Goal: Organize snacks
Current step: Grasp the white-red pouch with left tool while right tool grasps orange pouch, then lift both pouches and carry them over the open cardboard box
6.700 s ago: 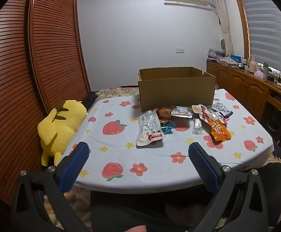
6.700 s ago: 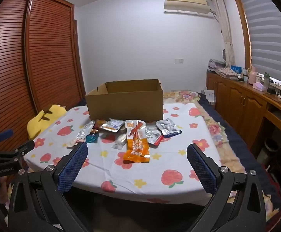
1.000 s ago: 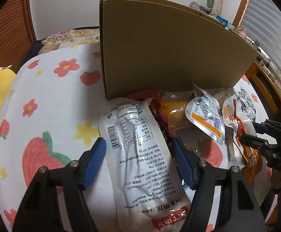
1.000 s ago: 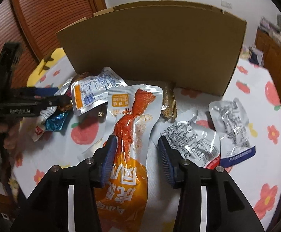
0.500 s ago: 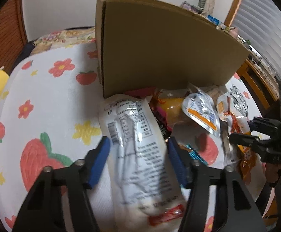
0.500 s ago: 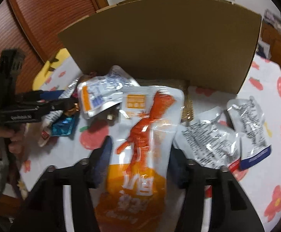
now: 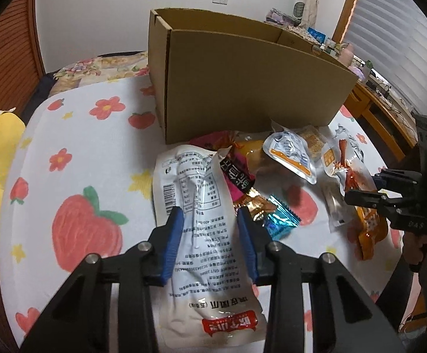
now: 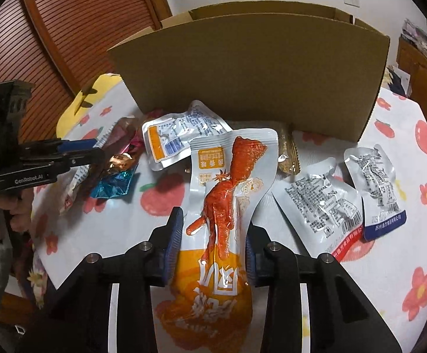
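My left camera looks steeply down along my fingers [image 7: 175, 235], close over the surface [image 7: 75, 135], facing the cardboard box [image 7: 242, 88]. My right camera looks down the same way from further right, equally near. Both views share the box front and the snack pile before it, and each catches the other gripper at its edge.

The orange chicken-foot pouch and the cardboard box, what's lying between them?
In the right wrist view, between the orange pouch and the cardboard box lie a silver packet with an orange label and a small golden-brown bar.
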